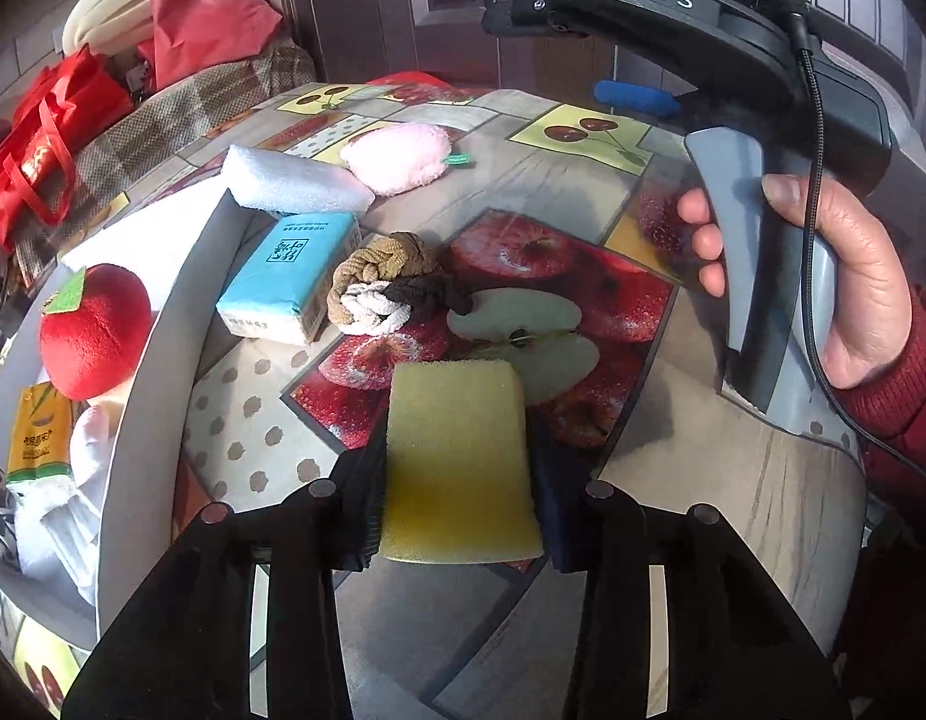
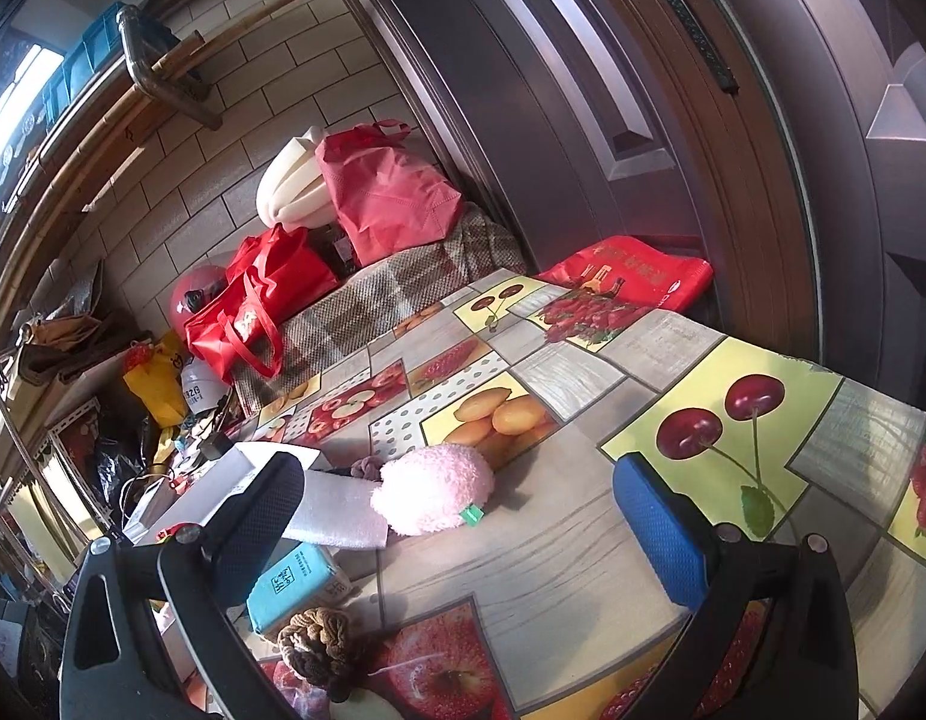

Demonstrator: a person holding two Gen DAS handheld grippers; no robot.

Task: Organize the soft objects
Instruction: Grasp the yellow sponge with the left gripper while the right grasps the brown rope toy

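Observation:
A yellow sponge sits between the fingers of my left gripper, squeezed at its sides by the pads just above the fruit-print tablecloth. Beyond it lie a braided rope knot, a blue tissue pack, a folded white towel and a pink plush. At the left stands a grey box holding a red plush apple and a yellow tissue pack. My right gripper hovers open above the table, and the pink plush lies below its gap.
A person's hand holds the right gripper at the right of the left wrist view. Red bags and a checked cloth crowd the table's far end. A dark door stands behind the table.

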